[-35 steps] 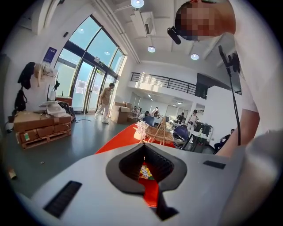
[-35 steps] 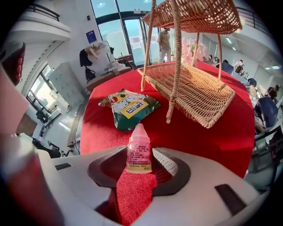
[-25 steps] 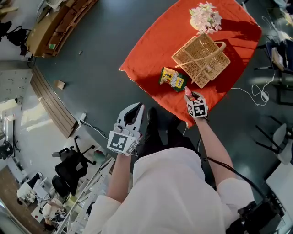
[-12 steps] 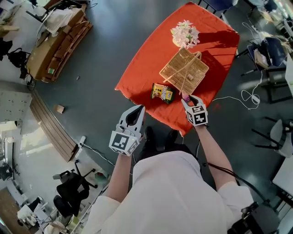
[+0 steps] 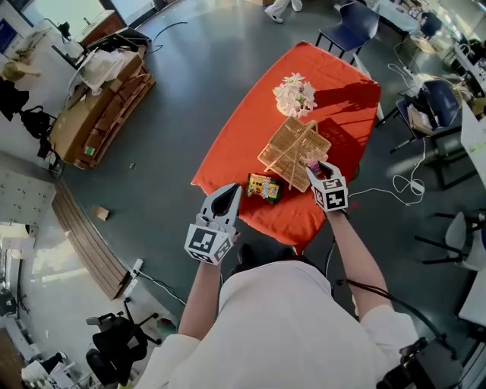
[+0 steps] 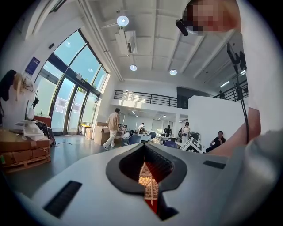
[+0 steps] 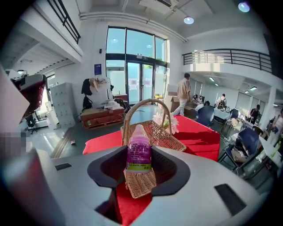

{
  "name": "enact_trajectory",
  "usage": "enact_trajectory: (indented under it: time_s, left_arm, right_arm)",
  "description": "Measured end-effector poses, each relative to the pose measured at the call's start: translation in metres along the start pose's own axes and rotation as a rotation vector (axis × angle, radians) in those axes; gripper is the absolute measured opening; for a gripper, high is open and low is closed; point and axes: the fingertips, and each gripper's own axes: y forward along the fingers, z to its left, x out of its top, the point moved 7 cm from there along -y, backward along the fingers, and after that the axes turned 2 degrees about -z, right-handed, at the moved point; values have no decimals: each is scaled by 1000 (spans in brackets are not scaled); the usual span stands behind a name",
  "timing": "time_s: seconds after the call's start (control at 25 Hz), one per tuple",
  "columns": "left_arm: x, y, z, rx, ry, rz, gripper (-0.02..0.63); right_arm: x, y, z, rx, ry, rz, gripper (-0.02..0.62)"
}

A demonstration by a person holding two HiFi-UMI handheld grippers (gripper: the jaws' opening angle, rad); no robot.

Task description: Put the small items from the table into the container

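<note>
Red-clothed rectangular table (image 5: 243, 144): stands mid-floor.
- Woven wicker basket with hoop handle (image 5: 292, 148): on the table, at its middle.
- Bunch of pale flowers (image 5: 295, 95): on the table, just behind the basket.
- Yellow-green printed packet (image 5: 263, 187): on the cloth, just left of the basket's near corner, close to the front edge.
- Purple plastic bottle (image 7: 139, 152): upright between the jaws of the right gripper (image 5: 314, 166), at the basket's near right corner.
- Left gripper (image 5: 226, 194): before the packet, at the table's front edge, jaws together.

Dark blue chair (image 5: 357, 23): behind the table's far end.

The head view looks steeply down from above; both gripper views look level, close toward the shared basket (image 5: 292, 152).
</note>
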Motion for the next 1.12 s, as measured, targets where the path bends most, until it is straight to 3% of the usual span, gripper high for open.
enact_trajectory:
  time_s: [0.72,1.12]
  left_arm:
    - [7,24,18,30,9,19,8]
    - [11,39,11,-16,24,14,8]
  right_arm:
    - [15,47,-31,-3,0,42,187]
    - [13,32,-32,-8,-20,22,186]
